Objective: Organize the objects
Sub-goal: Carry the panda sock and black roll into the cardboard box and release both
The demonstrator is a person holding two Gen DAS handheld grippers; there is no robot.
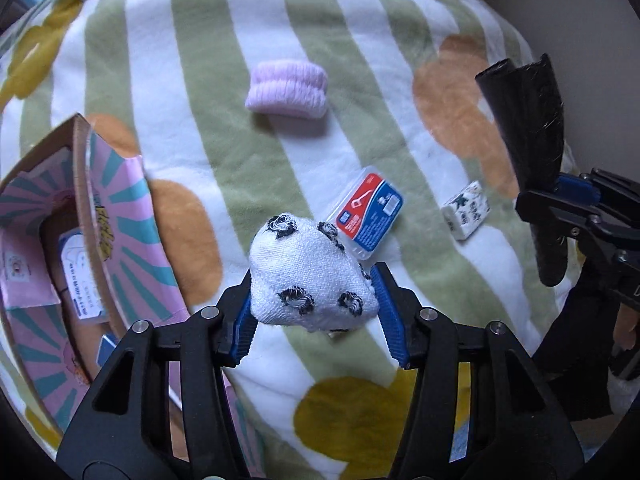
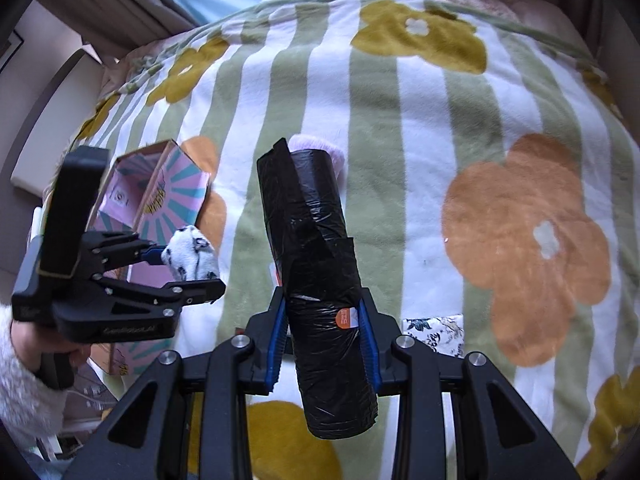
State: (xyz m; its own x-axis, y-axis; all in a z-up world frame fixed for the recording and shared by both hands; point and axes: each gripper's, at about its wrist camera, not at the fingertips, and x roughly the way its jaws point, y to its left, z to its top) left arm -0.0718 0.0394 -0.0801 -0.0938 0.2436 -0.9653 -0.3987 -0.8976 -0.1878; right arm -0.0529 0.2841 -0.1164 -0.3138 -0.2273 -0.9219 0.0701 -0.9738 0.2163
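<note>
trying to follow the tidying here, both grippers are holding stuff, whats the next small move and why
Probably carry the left gripper sideways over the open patterned box and let go there. It is shut on the spotted white sock bundle, which hangs clear of the blanket, and the box sits just beside it. The right gripper is shut on the black bag roll and can wait.

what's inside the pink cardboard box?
Inside the pink cardboard box: a white printed label or packet and a small blue-edged item. The rest of its contents are hidden by the box wall and the left tongs.
</note>
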